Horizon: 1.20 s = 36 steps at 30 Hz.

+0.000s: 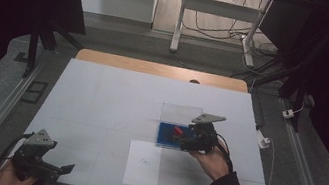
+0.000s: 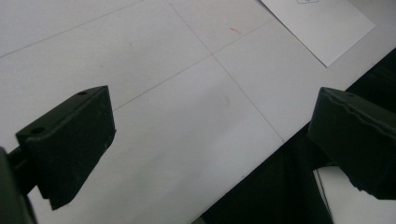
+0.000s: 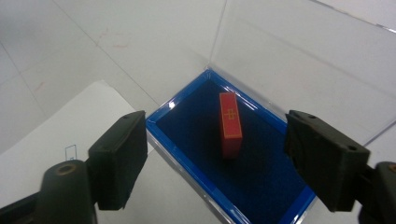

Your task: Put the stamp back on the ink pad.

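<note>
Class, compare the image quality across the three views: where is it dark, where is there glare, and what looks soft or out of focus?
High view: dim, surroundings nearly black, the red block small and soft. Left gripper view: jaws close and blurred, the table evenly lit. Right gripper view: the clear lid shows faint reflections, a glint on the blue tray rim, and the near jaws are soft.

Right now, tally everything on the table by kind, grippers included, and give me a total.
Grippers: 2, the left gripper and the right gripper
Blue-lined clear boxes: 1
Red blocks: 1
Paper sheets: 1
Total: 5
</note>
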{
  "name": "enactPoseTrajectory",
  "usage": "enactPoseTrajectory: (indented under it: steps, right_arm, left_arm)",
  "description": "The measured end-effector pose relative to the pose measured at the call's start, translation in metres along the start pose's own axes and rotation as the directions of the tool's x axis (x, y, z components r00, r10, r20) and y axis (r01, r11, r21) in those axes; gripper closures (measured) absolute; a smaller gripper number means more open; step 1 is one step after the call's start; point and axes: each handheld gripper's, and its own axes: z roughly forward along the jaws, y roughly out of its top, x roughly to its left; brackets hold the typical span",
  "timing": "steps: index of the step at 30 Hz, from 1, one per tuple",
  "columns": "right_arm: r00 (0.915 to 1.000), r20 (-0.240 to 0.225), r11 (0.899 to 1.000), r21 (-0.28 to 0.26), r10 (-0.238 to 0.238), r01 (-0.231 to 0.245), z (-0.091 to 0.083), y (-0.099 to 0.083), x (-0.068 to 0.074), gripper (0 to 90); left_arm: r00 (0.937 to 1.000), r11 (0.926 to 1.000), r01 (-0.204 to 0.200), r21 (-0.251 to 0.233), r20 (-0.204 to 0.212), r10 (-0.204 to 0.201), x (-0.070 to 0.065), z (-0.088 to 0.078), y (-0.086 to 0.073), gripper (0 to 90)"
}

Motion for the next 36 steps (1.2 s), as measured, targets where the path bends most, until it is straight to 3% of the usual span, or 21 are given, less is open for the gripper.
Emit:
enactPoseTrajectory:
  steps: [9, 17, 25, 36]
  right_arm:
    - [0.9998, -0.001, 1.000, 0.018, 0.020, -0.020, -0.006, -0.002, 0.003, 7.4]
    - [0.9999, 0.007, 1.000, 0.014, -0.009, 0.009, -0.017, -0.005, 0.010, 0.0]
    - [0.9984, 0.055, 1.000, -0.006, -0.017, 0.018, -0.037, -0.017, 0.013, 0.0]
    - [0.9974, 0.072, 0.999, -0.045, -0.002, 0.005, -0.063, -0.028, 0.019, 0.0]
  left_arm:
    - [1.0000, 1.0000, 0.002, -0.001, 0.004, -0.002, 0.000, 0.000, 0.000, 0.5]
    - [1.0000, 1.0000, 0.005, 0.000, 0.005, -0.005, 0.001, 0.000, 0.000, 0.5]
    - [1.0000, 1.0000, 0.006, 0.001, 0.003, -0.006, 0.001, 0.001, 0.001, 0.5]
    - [1.0000, 1.0000, 0.006, 0.001, 0.005, -0.006, 0.001, 0.001, 0.001, 0.4]
